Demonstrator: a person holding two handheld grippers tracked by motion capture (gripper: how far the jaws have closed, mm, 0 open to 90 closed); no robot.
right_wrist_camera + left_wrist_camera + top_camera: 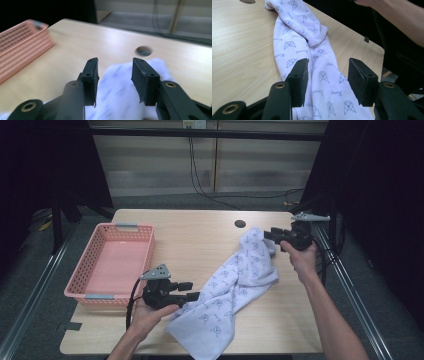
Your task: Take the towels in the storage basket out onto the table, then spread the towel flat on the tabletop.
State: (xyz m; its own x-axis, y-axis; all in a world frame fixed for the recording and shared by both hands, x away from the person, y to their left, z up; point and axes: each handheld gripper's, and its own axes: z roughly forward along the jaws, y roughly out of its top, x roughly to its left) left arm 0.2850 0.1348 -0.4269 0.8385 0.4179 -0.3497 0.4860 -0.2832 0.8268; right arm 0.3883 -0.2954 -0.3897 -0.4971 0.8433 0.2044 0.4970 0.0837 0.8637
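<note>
My left gripper [194,296] and right gripper [268,235] both stand released, jaws parted, gripping nothing. A soft white cotton cloth printed with small grey faces [235,282] lies rumpled diagonally across the pale wooden table [200,240]. It looks light and floppy; I'd pinch its end corners.

The white cotton cloth with a grey animal-face print [322,75] carries one short cursive word, repeated in grey between the faces; in the left gripper view it seems to begin with a K, but the letters are too small to spell out.
</note>
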